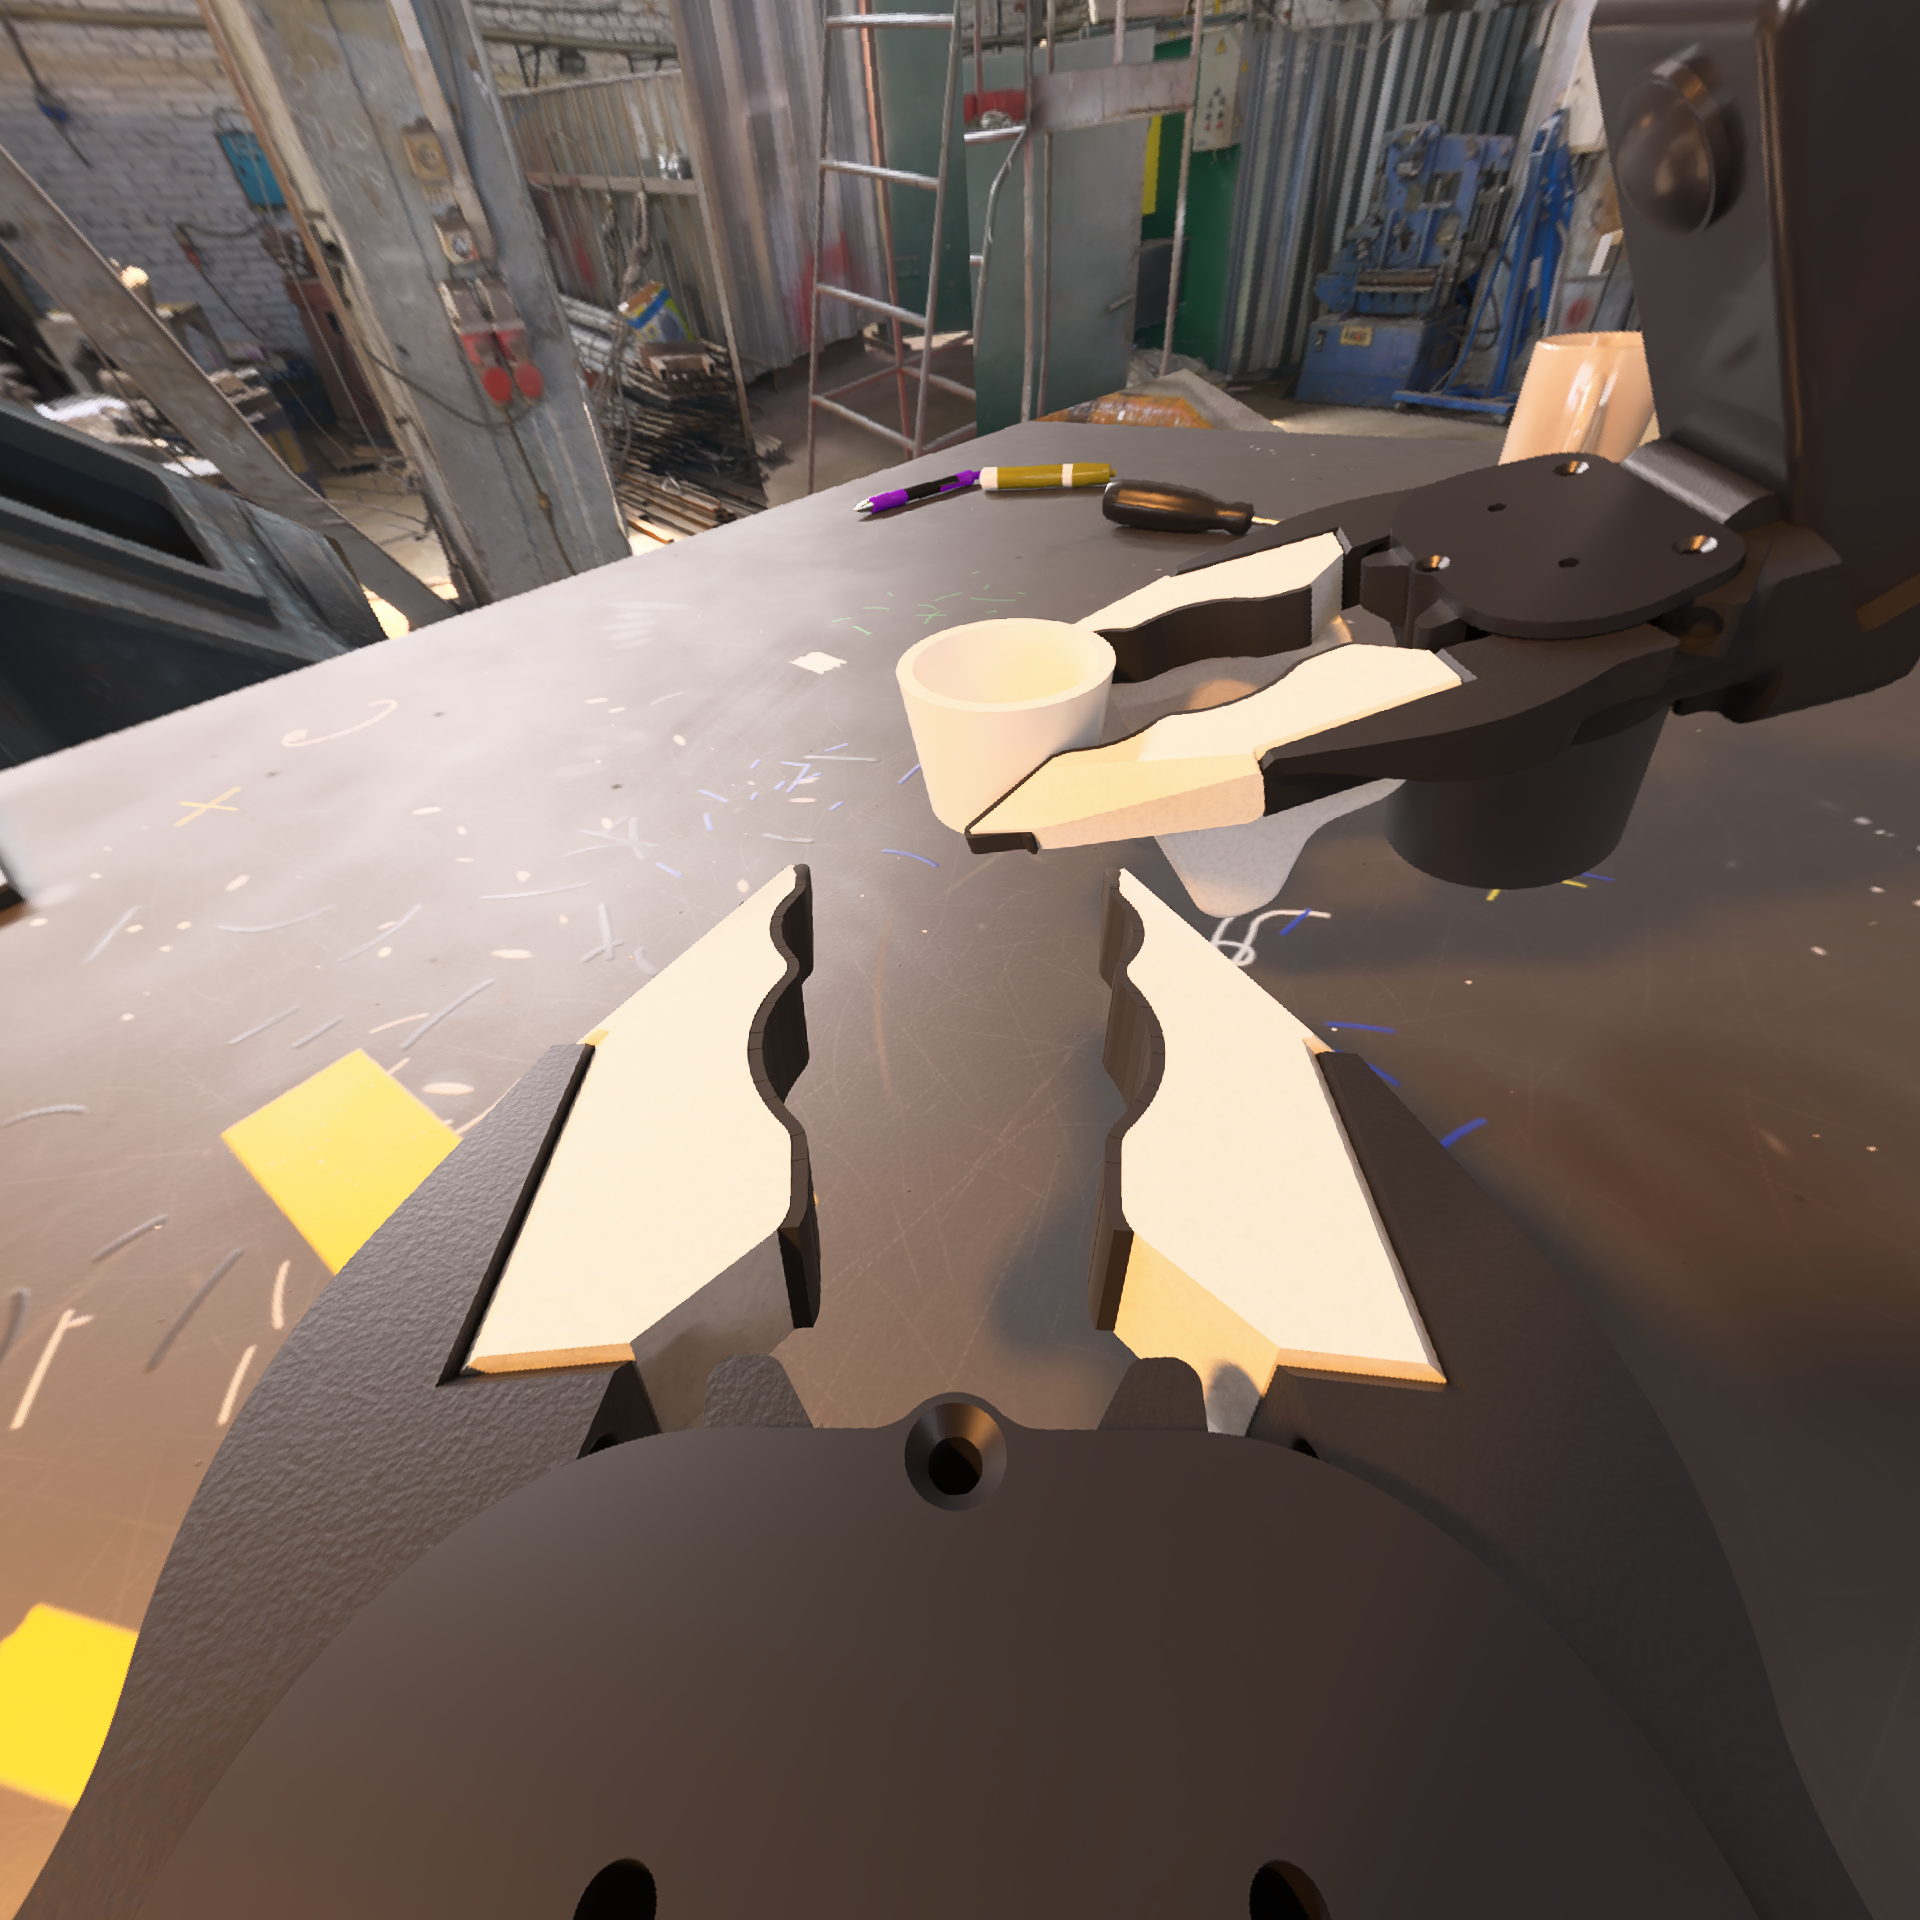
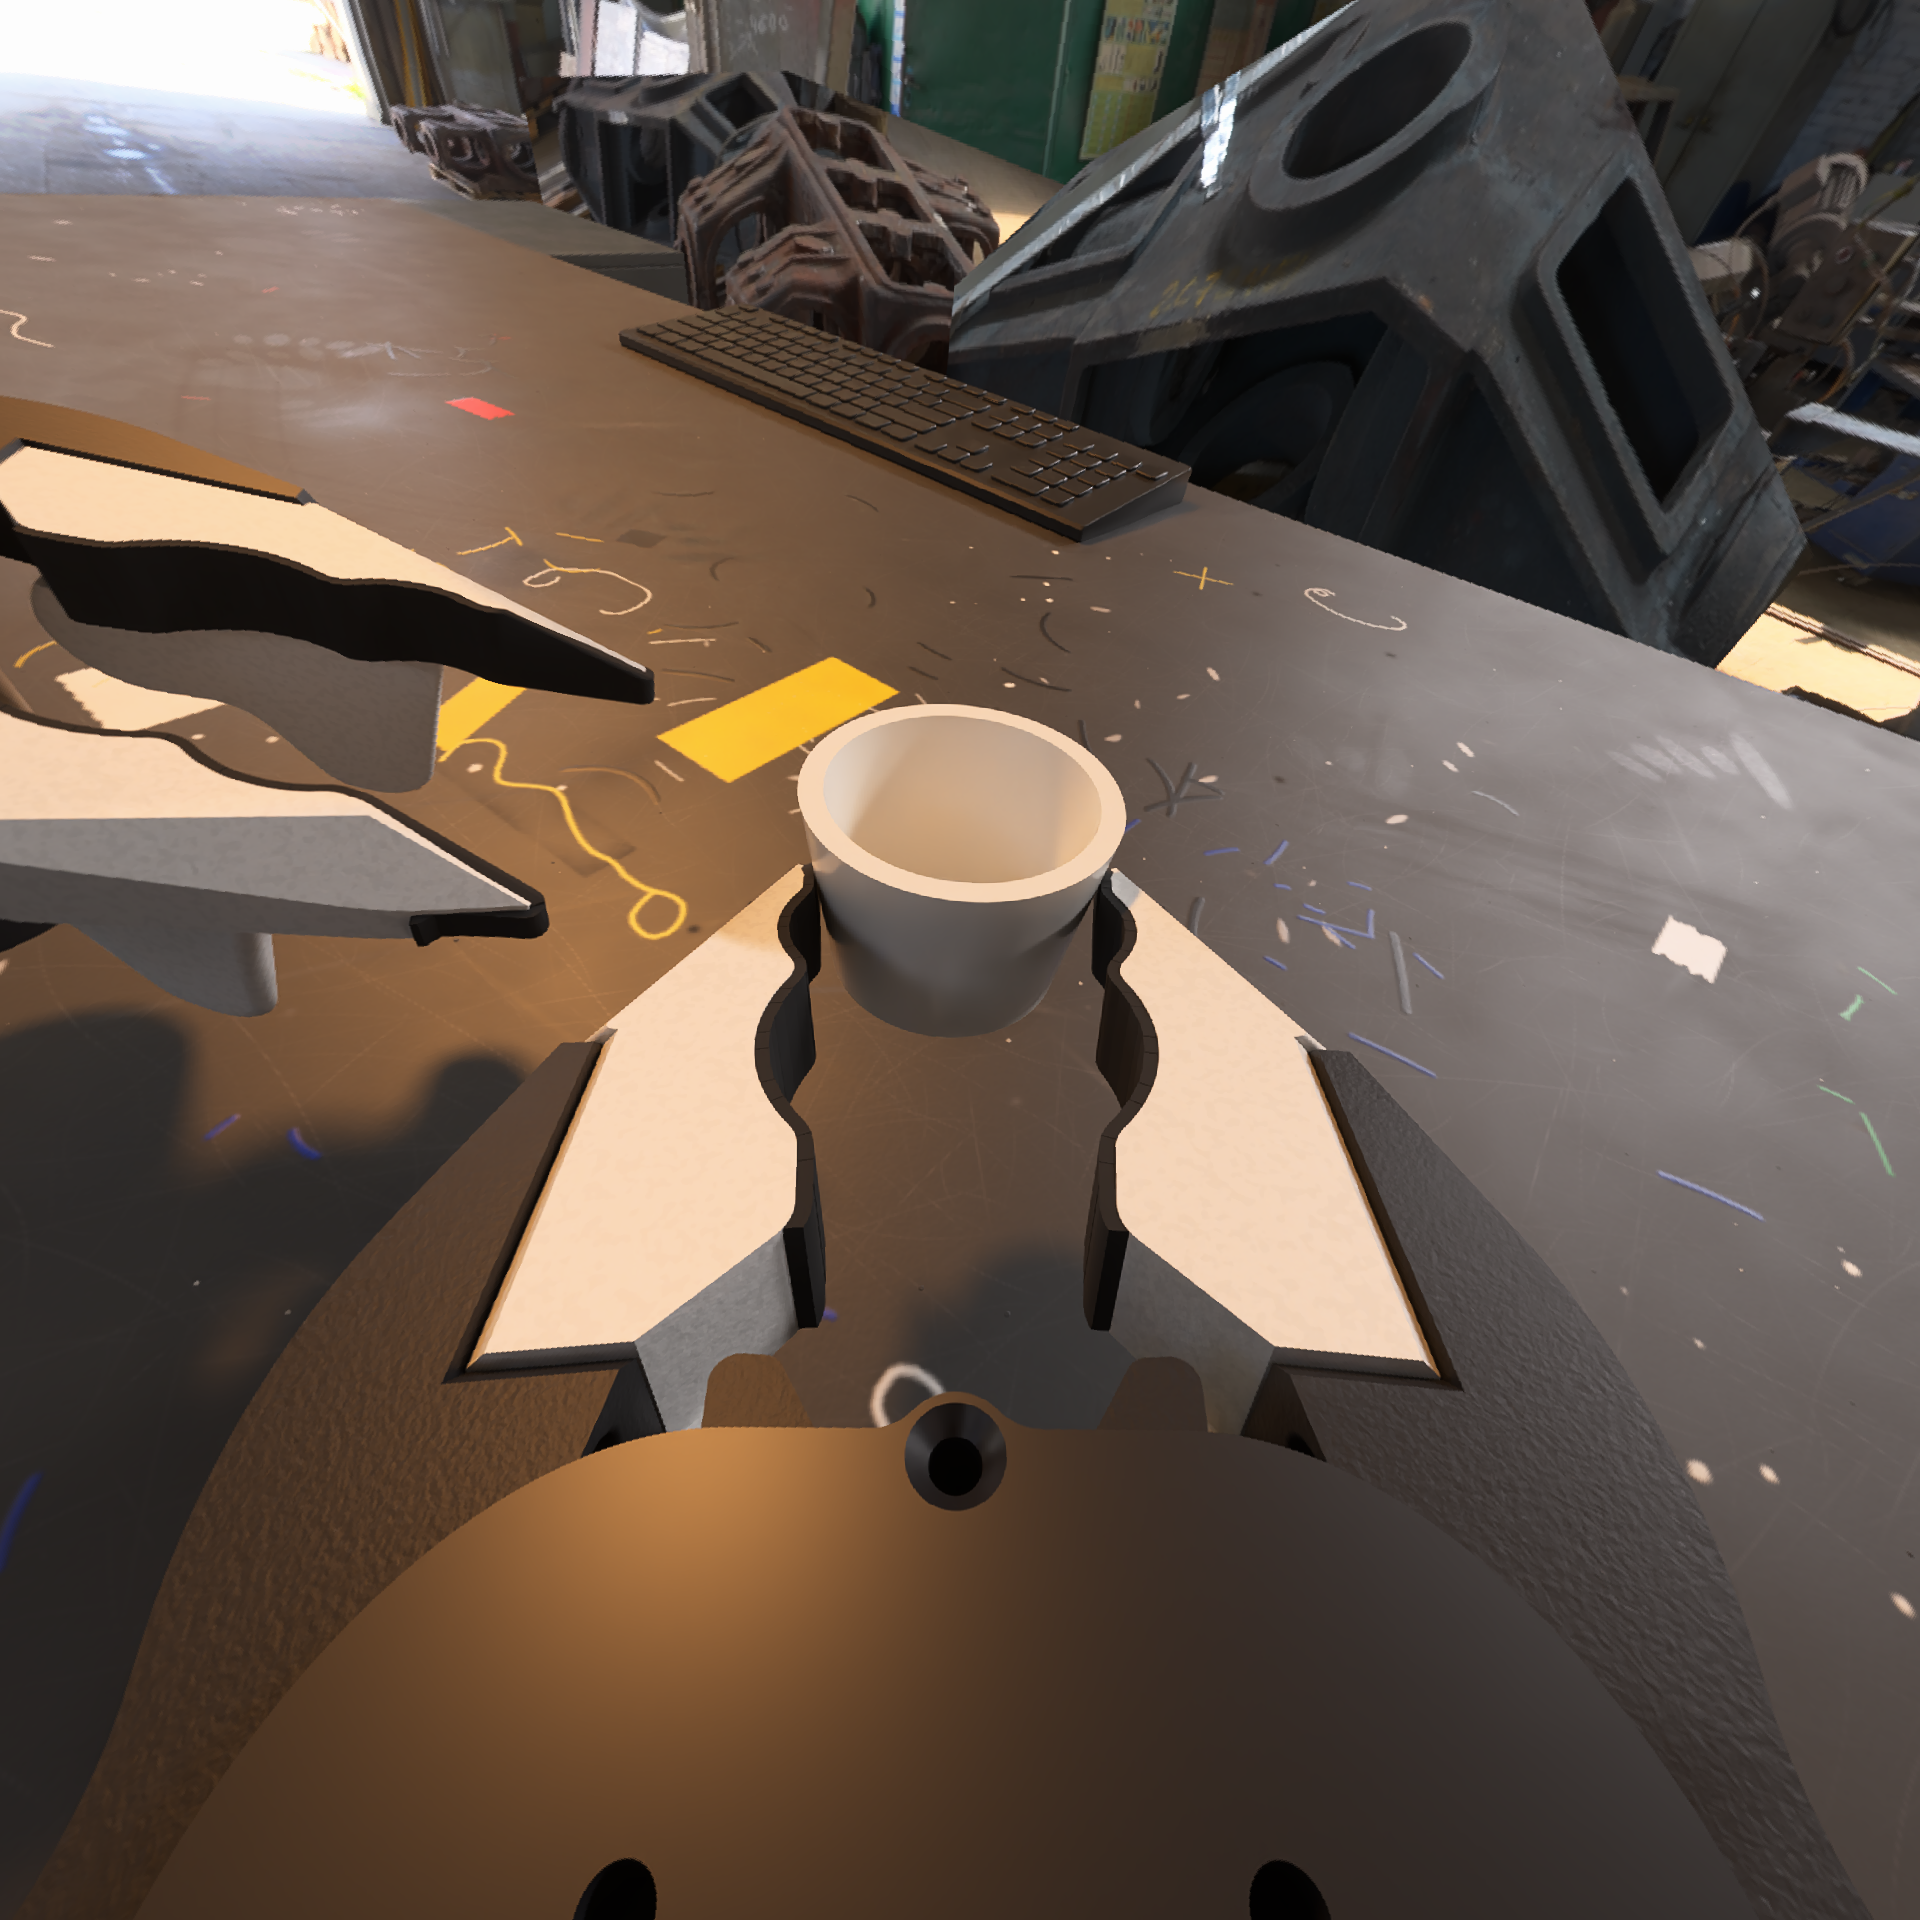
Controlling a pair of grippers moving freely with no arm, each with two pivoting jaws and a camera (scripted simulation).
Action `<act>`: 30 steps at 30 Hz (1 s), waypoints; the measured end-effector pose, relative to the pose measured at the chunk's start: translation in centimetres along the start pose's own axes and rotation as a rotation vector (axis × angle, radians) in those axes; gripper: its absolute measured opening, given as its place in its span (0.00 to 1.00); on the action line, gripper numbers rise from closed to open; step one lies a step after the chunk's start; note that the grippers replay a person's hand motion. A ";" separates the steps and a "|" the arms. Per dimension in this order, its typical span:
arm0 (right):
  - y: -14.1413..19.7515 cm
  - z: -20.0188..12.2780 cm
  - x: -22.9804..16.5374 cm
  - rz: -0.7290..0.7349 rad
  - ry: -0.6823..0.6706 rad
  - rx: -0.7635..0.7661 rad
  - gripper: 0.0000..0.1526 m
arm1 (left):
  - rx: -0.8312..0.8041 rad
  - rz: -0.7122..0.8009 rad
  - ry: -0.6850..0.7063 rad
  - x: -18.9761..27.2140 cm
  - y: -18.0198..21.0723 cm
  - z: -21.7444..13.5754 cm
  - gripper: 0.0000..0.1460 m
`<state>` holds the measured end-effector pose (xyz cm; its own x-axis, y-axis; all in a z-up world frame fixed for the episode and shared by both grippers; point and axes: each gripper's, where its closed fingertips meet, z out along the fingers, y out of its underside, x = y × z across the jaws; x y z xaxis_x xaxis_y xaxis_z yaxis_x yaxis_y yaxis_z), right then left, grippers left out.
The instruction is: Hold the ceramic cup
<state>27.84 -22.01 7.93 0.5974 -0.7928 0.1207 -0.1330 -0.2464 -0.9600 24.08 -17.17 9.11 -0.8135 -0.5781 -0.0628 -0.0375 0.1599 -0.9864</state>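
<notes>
We had the ceramic cup [image 2: 958, 862] between our right gripper [image 2: 956, 904] fingertips, jaws seemingly touching its sides; lifting off the surface [image 2: 1455, 935] remained. Our left gripper [image 1: 956, 894] hovered wide, empty.

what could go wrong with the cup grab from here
1. The right gripper meets the cup only at its fingertips, so the tapered wall may squirt forward or slip out.
2. The left gripper is open and empty close beside the cup; any swing could knock it or hit the right gripper.
3. If pushed, the cup could tip on the table.
</notes>
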 end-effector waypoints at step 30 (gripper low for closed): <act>-0.9 -0.3 -1.0 0.035 -0.086 0.068 0.34 | -0.297 0.102 -0.204 -6.6 -3.8 -13.8 0.34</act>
<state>27.11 -21.24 8.74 0.6592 -0.7488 0.0680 -0.1026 -0.1791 -0.9785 21.55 -2.89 15.38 -0.6908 -0.6897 -0.2173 -0.1532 0.4332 -0.8882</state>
